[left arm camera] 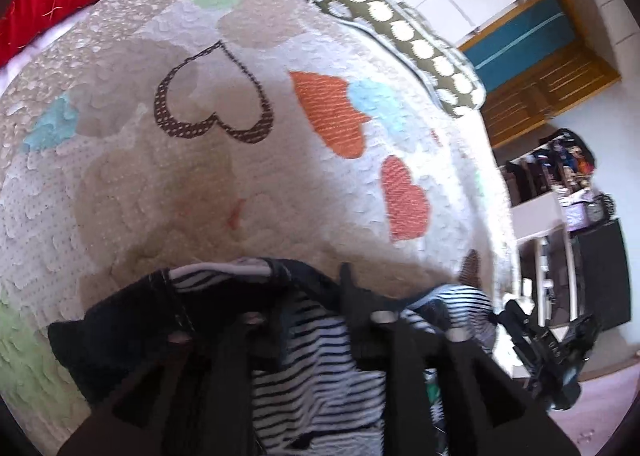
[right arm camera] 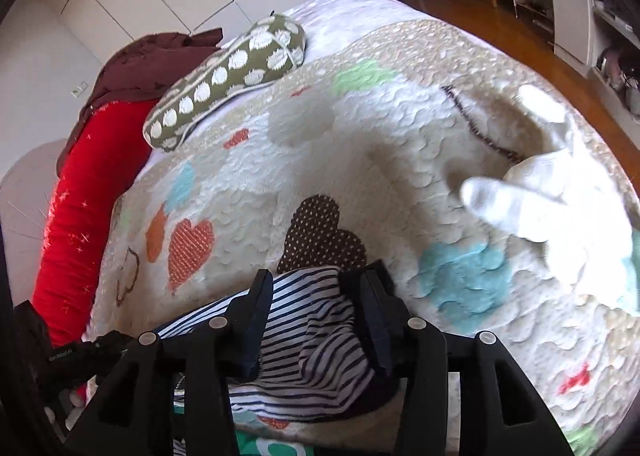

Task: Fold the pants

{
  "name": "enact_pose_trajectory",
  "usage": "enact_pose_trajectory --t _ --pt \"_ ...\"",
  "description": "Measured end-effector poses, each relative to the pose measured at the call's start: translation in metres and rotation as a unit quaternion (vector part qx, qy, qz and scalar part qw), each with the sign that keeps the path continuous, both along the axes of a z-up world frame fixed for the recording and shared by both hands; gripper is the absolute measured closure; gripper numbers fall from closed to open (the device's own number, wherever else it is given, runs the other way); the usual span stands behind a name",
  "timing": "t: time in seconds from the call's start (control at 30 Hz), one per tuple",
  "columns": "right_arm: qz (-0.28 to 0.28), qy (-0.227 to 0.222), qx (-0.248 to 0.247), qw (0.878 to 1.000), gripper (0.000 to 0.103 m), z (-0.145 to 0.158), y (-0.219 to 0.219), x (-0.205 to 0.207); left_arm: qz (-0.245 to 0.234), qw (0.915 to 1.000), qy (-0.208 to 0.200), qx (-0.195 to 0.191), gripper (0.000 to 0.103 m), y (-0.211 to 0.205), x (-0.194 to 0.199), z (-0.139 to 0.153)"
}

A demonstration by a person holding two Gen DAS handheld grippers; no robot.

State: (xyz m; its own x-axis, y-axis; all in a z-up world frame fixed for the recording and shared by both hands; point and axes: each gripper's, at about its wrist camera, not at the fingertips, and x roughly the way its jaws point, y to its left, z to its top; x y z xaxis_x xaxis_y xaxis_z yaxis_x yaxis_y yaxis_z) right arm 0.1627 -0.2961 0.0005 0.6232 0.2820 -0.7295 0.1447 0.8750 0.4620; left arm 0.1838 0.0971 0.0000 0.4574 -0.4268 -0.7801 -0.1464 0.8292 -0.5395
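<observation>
The pants (left arm camera: 308, 340), dark navy outside with a navy-and-white striped lining showing, are bunched at the near edge of the bed, held up off the quilt (left arm camera: 200, 196) between the two grippers. In the left wrist view the left gripper (left arm camera: 304, 296) has its black fingers (left arm camera: 352, 288) drawn close together with the dark waistband and striped cloth pinched between them; a dark flap of the garment hangs off to the left of it. In the right wrist view the right gripper (right arm camera: 316, 288) stands with its jaws a moderate way apart, and a thick fold of striped fabric fills the gap, pressed against both fingers (right arm camera: 260, 296), so it grips the cloth. The other gripper's black body shows at the edge of each view. Beyond the pants the quilt spreads out, cream with orange, blue, green and brown hearts. A pair of white socks (right arm camera: 516, 192) lies on it to the right, well apart from the pants. Farther back rest an olive polka-dot pillow (right arm camera: 228, 76) and a red bolster (right arm camera: 80, 192), with a maroon cloth (right arm camera: 148, 60) beside them.
</observation>
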Motion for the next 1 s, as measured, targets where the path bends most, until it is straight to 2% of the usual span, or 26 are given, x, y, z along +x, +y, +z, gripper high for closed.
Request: enact_pose_trajectory --t 0.03,0.13,0.27,0.33,0.43,0.5,0.6,0.67,0.73,0.83,0.87,0.93,0.97,1.0 --pt "0.001 -0.007 -0.003 1.0 0.046 0.004 -0.001 -0.007 0.0 1.0 -0.004 -0.002 0.058 0.001 -0.004 0.004" --pt "0.023 -0.012 -0.034 0.999 0.045 0.009 0.006 -0.028 -0.014 0.9997 -0.015 0.011 0.056 -0.003 -0.025 0.018" --pt "0.052 -0.017 -0.045 0.998 0.045 0.008 0.015 -0.067 -0.034 0.9938 -0.047 0.094 0.054 -0.015 -0.076 0.043" --pt "0.058 -0.021 -0.044 0.997 0.045 0.007 0.015 -0.091 -0.036 0.9871 -0.069 0.14 0.04 -0.016 -0.107 0.051" --pt "0.047 -0.021 -0.052 0.997 0.044 0.002 0.004 -0.128 -0.01 0.9801 -0.082 0.181 0.038 -0.004 -0.146 0.048" --pt "0.032 -0.022 -0.051 0.998 0.043 -0.003 -0.008 -0.153 0.007 0.9819 -0.071 0.175 0.038 0.01 -0.161 0.041" --pt "0.005 -0.015 -0.048 0.999 0.038 -0.011 -0.029 -0.183 0.047 0.9909 -0.041 0.119 0.036 0.044 -0.182 0.017" --pt "-0.012 -0.005 -0.046 0.999 0.037 -0.018 -0.041 -0.196 0.062 0.993 -0.018 0.099 0.036 0.056 -0.191 0.0" --pt "-0.027 0.007 -0.036 0.999 0.036 -0.026 -0.05 -0.203 0.061 0.9943 -0.009 0.087 0.035 0.054 -0.196 -0.012" --pt "-0.037 0.008 -0.029 0.999 0.033 -0.032 -0.049 -0.202 0.049 0.9945 0.003 0.093 0.035 0.04 -0.191 -0.027" --pt "-0.037 0.006 -0.033 0.999 0.032 -0.032 -0.046 -0.201 0.042 0.9949 0.004 0.092 0.036 0.033 -0.189 -0.03" --pt "-0.024 -0.003 -0.035 0.999 0.032 -0.03 -0.036 -0.196 0.038 0.9929 0.013 0.112 0.075 0.023 -0.183 -0.035" --pt "-0.015 -0.005 -0.031 0.999 0.033 -0.031 -0.03 -0.193 0.04 0.9925 0.019 0.114 0.075 0.023 -0.182 -0.036" --pt "-0.004 -0.002 -0.03 1.0 0.042 -0.032 -0.023 -0.19 0.045 0.9927 0.019 0.11 0.075 0.024 -0.183 -0.035"
